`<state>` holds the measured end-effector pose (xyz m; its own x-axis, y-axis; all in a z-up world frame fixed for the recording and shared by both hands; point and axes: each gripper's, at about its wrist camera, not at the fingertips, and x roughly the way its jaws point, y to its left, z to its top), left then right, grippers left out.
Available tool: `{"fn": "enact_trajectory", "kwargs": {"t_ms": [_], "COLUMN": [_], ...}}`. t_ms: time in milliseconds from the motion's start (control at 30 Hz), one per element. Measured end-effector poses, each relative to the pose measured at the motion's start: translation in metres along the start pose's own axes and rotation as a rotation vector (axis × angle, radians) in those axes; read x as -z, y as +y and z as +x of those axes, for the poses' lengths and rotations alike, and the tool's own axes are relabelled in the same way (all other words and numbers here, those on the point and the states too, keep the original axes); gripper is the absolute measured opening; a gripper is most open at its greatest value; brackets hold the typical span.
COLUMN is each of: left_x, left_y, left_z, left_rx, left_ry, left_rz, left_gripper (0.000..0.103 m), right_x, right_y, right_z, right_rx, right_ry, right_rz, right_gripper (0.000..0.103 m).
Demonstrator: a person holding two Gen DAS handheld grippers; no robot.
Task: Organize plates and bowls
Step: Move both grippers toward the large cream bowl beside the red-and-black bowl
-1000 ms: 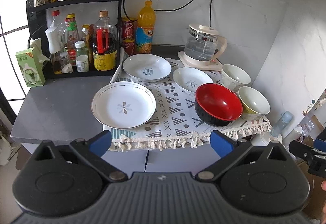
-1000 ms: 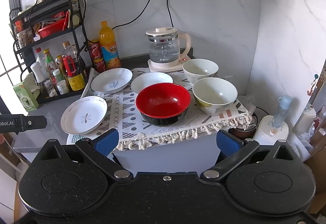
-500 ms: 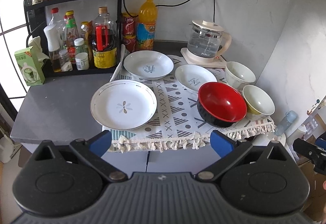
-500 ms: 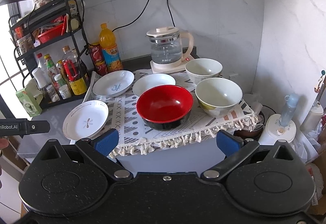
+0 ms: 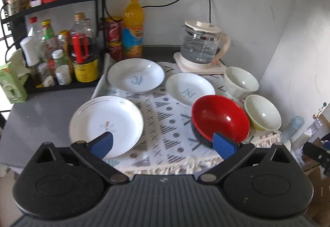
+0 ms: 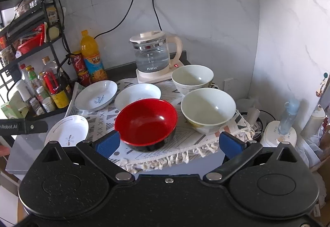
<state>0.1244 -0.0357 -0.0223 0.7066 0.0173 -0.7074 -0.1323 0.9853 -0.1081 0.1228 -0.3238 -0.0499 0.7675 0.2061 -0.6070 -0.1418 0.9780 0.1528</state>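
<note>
Three plates lie on the patterned cloth (image 5: 163, 123): the near plate (image 5: 106, 121) at its left edge, a back plate (image 5: 135, 78), and a small plate (image 5: 189, 88) beside it. The red bowl (image 6: 146, 121) sits at the front, a cream bowl (image 6: 208, 109) to its right, a white bowl (image 6: 192, 78) behind by the kettle (image 6: 153, 55). The left gripper (image 5: 163, 144) and right gripper (image 6: 168, 142) are both spread wide, holding nothing, at the cloth's near edge.

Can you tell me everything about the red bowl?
The red bowl is glossy red inside and black outside, looking like lacquered plastic. It is empty and stands upright on the patterned cloth, near its fringed front edge. A white plate sits just behind it, a cream bowl beside it. No gripper touches it.
</note>
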Motion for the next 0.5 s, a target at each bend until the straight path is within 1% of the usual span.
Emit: {"fn": "enact_trajectory", "kwargs": {"t_ms": [200, 367, 500], "left_x": [-0.027, -0.05, -0.067], "left_y": [-0.016, -0.029, -0.04], "left_z": [0.038, 0.07, 0.095], "left_rx": [0.026, 0.048, 0.047], "left_ry": [0.029, 0.049, 0.064], "left_rz": [0.014, 0.028, 0.045], "left_gripper": [0.101, 0.101, 0.1], "right_x": [-0.015, -0.031, -0.041], "right_y": [-0.012, -0.021, -0.03], "right_z": [0.032, 0.057, 0.076], "right_rx": [-0.022, -0.012, -0.007], "right_ry": [0.033, 0.041, 0.054], "right_rz": [0.016, 0.015, 0.024], "right_gripper": [0.102, 0.1, 0.095]}}
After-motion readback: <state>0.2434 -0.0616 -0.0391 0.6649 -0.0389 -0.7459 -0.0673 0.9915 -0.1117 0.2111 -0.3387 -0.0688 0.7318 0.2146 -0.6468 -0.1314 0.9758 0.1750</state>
